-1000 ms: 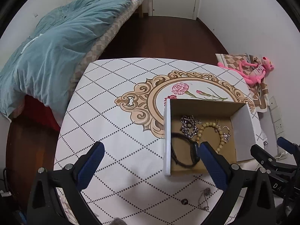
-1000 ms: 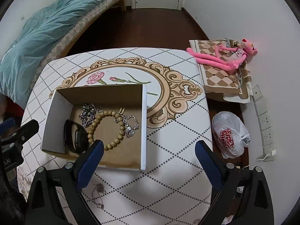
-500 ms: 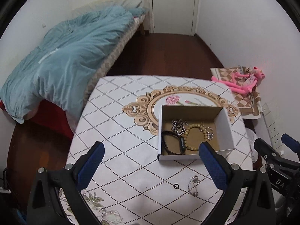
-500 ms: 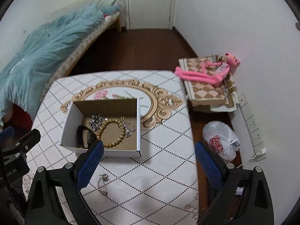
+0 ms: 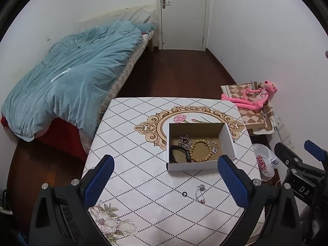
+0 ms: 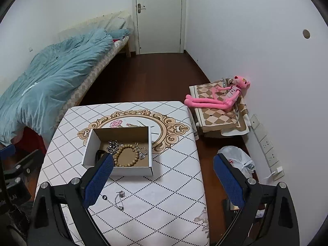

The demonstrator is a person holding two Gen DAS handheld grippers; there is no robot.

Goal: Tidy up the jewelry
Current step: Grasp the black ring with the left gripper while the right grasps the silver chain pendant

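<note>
An open white cardboard box (image 5: 227,141) (image 6: 90,145) sits on the patterned table. It holds a wooden bead bracelet (image 5: 202,150) (image 6: 126,156), a silver chain (image 5: 184,139) (image 6: 113,145), a black band (image 5: 180,152) and a small silver bracelet (image 6: 142,152). On the table in front of the box lie a silver necklace (image 5: 200,193) (image 6: 120,200) and a small dark ring (image 5: 184,194) (image 6: 104,197). My left gripper (image 5: 166,181) and right gripper (image 6: 163,182) are both open and empty, held high above the table's near side.
The table (image 5: 133,143) has a white diamond-patterned cloth. A bed with a blue duvet (image 5: 67,82) stands to the left. A pink plush toy (image 6: 221,98) lies on a checked cushion by the right wall. A white plastic bag (image 6: 235,158) is on the floor.
Both grippers have pulled up and back from the box, so the table and room look smaller and farther. The jewelry has not moved.
</note>
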